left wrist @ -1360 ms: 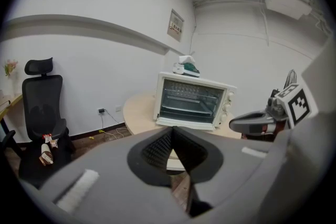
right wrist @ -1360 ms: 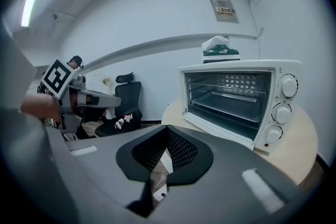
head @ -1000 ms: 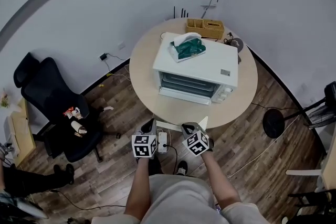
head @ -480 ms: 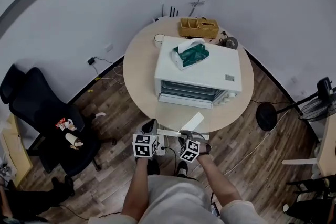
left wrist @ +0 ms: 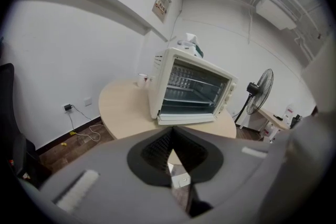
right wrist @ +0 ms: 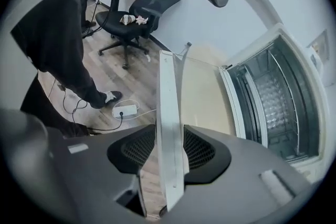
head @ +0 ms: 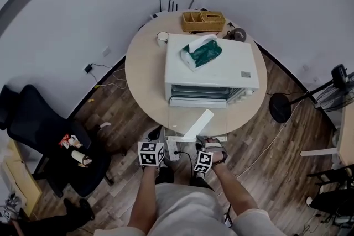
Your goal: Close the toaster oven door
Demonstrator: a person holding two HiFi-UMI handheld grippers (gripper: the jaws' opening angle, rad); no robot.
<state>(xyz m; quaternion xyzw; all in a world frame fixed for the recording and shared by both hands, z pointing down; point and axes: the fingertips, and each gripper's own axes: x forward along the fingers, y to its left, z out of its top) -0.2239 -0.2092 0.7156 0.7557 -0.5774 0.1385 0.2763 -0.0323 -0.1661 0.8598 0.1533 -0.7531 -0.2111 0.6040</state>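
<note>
My left gripper (left wrist: pixel 171 139) is pinched fully together with nothing in it. I hold it low, short of the round table (head: pixel 145 72), pointing at the toaster oven (head: pixel 232 66). I judge it is parked there because this job needs only one hand, and out here it is clear of the door's swing.

The oven stands in the middle of the table with its front toward me. Its glass door (right wrist: pixel 206 102) is dropped all the way down and lies about level, reaching out toward me. That leaves the racks in the cavity (right wrist: pixel 273 107) bare to view, and the closing is not yet begun.

The white bar (right wrist: pixel 167 107) along the door's free edge is where I have put my right gripper (right wrist: pixel 169 153). Its jaws have just been opening and now stand wide, with the bar running through the gap between them. The pads lie just beside the bar and I do not read them as pressing, so nothing is gripped. The gripper looks rolled onto its side, so that one jaw is above the bar and one below. That suits the job, as I judge it: the free edge is farthest from the hinge, so a lift there swings the door up most easily.
</note>
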